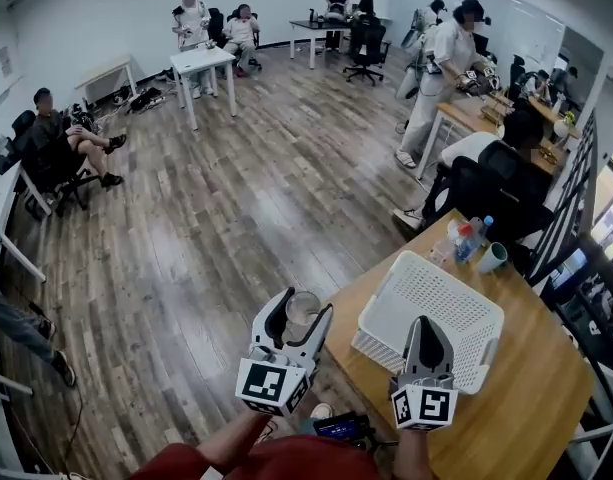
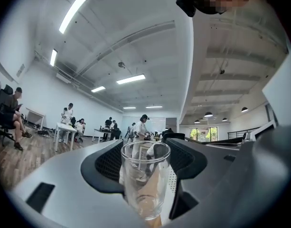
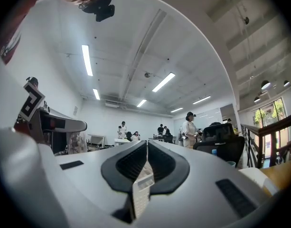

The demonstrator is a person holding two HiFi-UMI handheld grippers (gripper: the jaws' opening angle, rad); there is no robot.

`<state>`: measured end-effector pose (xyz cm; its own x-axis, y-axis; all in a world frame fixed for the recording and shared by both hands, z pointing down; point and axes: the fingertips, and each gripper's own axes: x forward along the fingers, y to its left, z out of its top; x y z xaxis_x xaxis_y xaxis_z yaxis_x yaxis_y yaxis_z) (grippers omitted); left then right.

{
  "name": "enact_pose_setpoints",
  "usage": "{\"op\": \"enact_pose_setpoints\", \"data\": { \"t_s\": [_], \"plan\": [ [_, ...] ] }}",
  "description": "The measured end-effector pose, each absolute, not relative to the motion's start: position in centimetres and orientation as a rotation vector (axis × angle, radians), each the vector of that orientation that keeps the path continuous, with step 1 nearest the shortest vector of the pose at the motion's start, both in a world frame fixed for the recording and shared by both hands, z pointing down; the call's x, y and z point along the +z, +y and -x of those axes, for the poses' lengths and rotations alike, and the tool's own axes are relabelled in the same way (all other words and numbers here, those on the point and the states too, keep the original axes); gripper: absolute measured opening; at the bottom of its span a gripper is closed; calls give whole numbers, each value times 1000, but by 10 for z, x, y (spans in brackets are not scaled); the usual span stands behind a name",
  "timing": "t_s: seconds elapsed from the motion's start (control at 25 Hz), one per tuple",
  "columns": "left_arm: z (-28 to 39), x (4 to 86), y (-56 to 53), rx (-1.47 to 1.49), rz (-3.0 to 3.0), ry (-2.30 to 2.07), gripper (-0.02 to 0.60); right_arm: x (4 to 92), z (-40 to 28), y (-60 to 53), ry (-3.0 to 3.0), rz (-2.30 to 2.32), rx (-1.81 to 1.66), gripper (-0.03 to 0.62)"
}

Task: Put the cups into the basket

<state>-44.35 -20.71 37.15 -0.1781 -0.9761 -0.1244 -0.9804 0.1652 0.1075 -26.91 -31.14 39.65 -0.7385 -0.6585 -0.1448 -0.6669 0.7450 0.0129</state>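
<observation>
Right now my left tool (image 1: pixel 302 313) is clamped on a clear glass cup (image 2: pixel 145 175), which stands upright between its two dark pads with the rim above them. I hold it in the air off the near left corner of the wooden worktop (image 1: pixel 526 408), just beside the white lattice basket (image 1: pixel 454 306) but not over it. My right tool (image 1: pixel 426 326) reaches over the basket's near edge. Its jaws are pressed together with a thin strip of the basket's white slotted wall pinched between them. The basket sits on the worktop. Beyond it, at the far corner of the worktop, a teal cup (image 1: pixel 494 258) stands close to a few small bottles (image 1: pixel 468 240).
</observation>
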Motion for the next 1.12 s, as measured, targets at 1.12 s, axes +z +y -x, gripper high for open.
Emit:
{"op": "enact_pose_setpoints", "data": {
  "t_s": [1.12],
  "plan": [
    [365, 364, -398, 236, 2542, 1873, 288, 391, 179, -423, 2552, 1655, 102, 12]
  ]
}}
